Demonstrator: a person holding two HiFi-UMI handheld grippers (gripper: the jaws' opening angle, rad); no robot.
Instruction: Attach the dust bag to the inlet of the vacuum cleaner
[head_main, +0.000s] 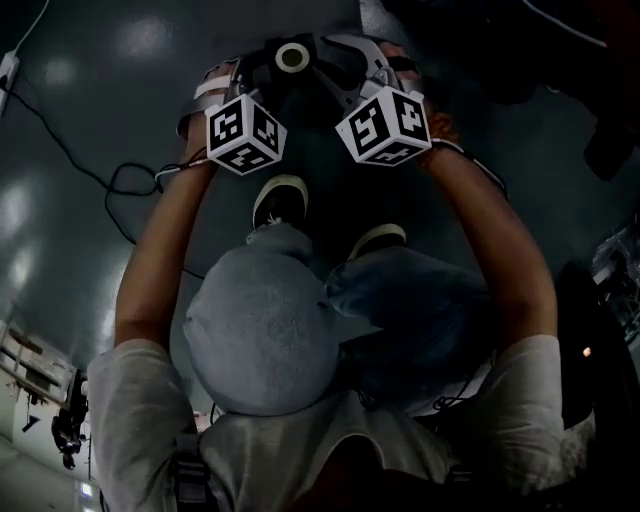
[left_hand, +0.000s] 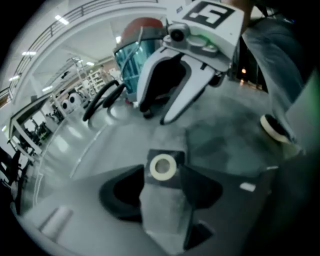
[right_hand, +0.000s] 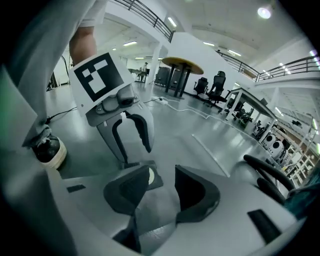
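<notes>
The bag (left_hand: 165, 215) lies flat on the grey floor (head_main: 90, 100), its dark collar and white ring (left_hand: 162, 166) facing up. The left gripper (left_hand: 162, 195) stands with jaws wide, the bag lying in the gap between its pads and not clamped. The right gripper (right_hand: 161, 192) comes at the bag from the other side, jaws also wide apart with the bag's cloth between them; one of its pads covers half of the ring in its own view. The vacuum (left_hand: 135, 55), with a red top and a clear teal body, stands further off on the floor, apart from the bag, with its black hose (left_hand: 102, 100) curling beside it. In the left gripper view the right gripper stands across the line from bag to vacuum. From the head view the person's bent knees (head_main: 260, 330) and the two marker cubes hide most of the bag; only the ring shows between the cubes. A shoe (left_hand: 272, 127) is planted near the bag, and a thin cable (head_main: 130, 180) loops over the floor to the left. A round table (right_hand: 182, 65) and chairs (right_hand: 217, 82) stand far behind.
</notes>
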